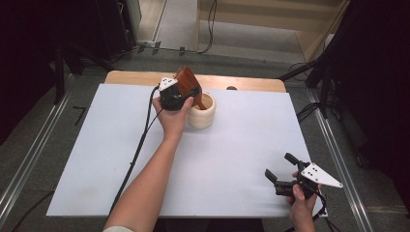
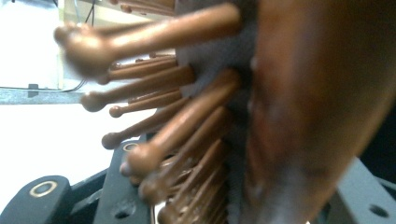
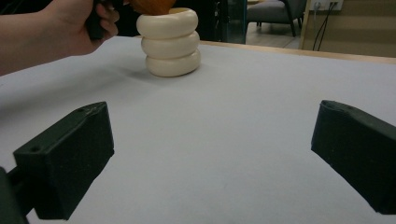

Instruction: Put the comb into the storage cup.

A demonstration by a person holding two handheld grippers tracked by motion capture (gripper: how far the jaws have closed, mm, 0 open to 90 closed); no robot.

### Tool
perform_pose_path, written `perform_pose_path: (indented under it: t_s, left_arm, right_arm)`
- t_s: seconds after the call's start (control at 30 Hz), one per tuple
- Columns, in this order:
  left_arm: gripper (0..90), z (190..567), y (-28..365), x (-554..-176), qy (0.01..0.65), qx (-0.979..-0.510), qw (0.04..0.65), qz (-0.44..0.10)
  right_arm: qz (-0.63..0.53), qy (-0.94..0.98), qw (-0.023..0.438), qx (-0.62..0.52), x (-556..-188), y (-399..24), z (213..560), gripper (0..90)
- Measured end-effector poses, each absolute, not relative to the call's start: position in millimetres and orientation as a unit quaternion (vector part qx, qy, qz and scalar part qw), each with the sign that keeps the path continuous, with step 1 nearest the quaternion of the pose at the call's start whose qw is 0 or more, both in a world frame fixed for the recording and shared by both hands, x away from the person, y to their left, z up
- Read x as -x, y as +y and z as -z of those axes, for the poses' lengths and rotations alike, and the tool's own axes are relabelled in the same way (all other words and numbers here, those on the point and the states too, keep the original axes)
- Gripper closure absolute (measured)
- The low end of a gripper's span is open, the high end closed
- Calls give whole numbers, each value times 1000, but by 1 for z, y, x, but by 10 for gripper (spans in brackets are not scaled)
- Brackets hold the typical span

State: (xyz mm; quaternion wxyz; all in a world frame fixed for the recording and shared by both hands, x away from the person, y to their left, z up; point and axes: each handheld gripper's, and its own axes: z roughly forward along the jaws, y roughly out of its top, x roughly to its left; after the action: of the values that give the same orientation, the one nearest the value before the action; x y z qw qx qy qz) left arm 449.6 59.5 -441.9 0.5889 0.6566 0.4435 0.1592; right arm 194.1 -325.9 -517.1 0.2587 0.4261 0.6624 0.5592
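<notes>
The left hand-held gripper (image 1: 180,94) has a black body topped by a grey three-cornered plate marked with small dark dots, and a black cable trails from it along the forearm. In the left gripper view its black jaws carry round brass-coloured rings and plain screw holes. The right hand-held gripper (image 1: 280,170) is likewise black, with two blunt, blocky jaws and a matching grey three-cornered plate bearing dark dots; a dark cable hangs below it. In the right gripper view its jaw blocks are matt black with a small hole on one. A pale sleeve edge (image 1: 117,228) shows on the left arm.
</notes>
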Motion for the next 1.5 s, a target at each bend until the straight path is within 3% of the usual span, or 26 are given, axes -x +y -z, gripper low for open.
perform_pose_path:
  t_s: [0.57,1.0,1.5]
  left_arm:
    - [348,442,68,-452,443,-667,576,-165]
    - [25,439,71,-449,426,-675,584,-148]
    - [0,437,72,-445,421,-687,568,-169]
  right_arm:
    - [-560,661,259,-426,-195,-326,517,0]
    - [-558,663,260,-427,-195,-326,517,0]
    - [-560,663,260,-423,-195,-326,517,0]
